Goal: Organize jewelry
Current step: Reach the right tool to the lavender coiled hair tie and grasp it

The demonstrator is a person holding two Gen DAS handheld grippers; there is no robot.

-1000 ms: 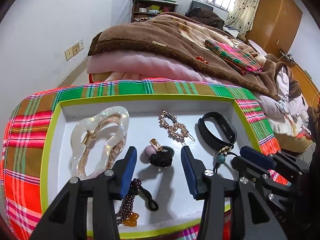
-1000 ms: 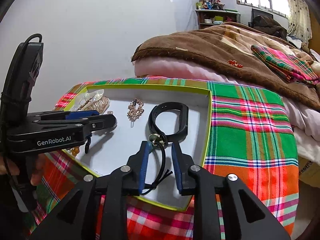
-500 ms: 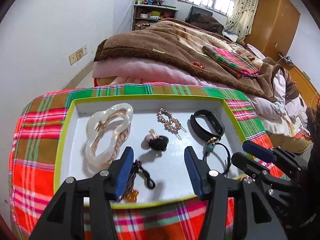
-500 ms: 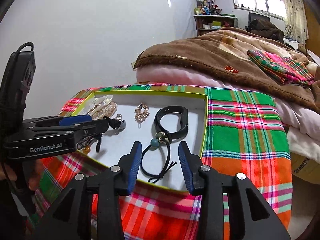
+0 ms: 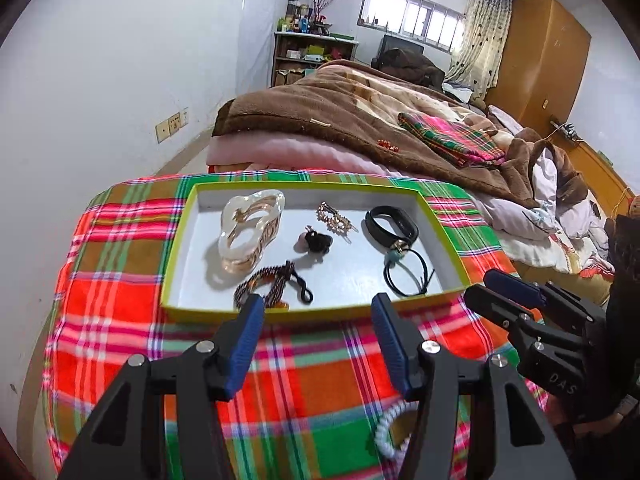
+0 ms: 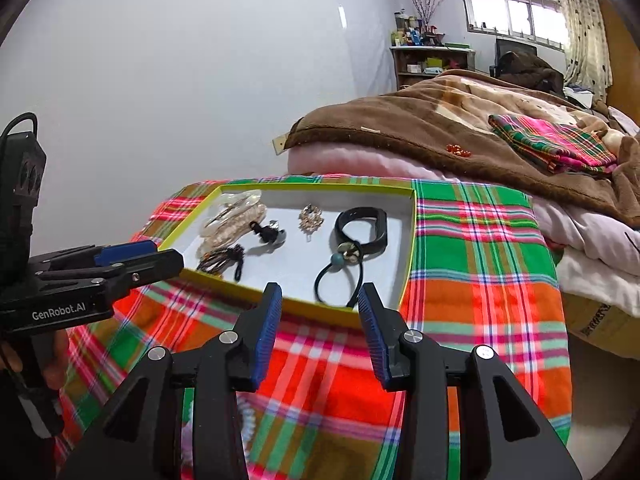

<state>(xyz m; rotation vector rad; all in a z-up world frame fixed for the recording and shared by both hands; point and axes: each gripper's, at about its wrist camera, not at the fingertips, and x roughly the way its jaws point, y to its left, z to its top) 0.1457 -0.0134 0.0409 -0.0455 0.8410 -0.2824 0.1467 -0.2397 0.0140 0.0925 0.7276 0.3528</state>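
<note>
Left wrist view: tray (image 5: 176, 256) long axis runs left-right; black wristband (image 5: 391, 227) lies near its right end. Left gripper (image 5: 316, 324), right gripper (image 6: 319, 310) both gape wide, empty.

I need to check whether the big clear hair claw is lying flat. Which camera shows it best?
The left wrist view: the clear hair claw shows whole, from above, at the tray's far left. In the right wrist view the same claw appears low and edge-on, smaller, with a black hair tie overlapping its near side.
</note>
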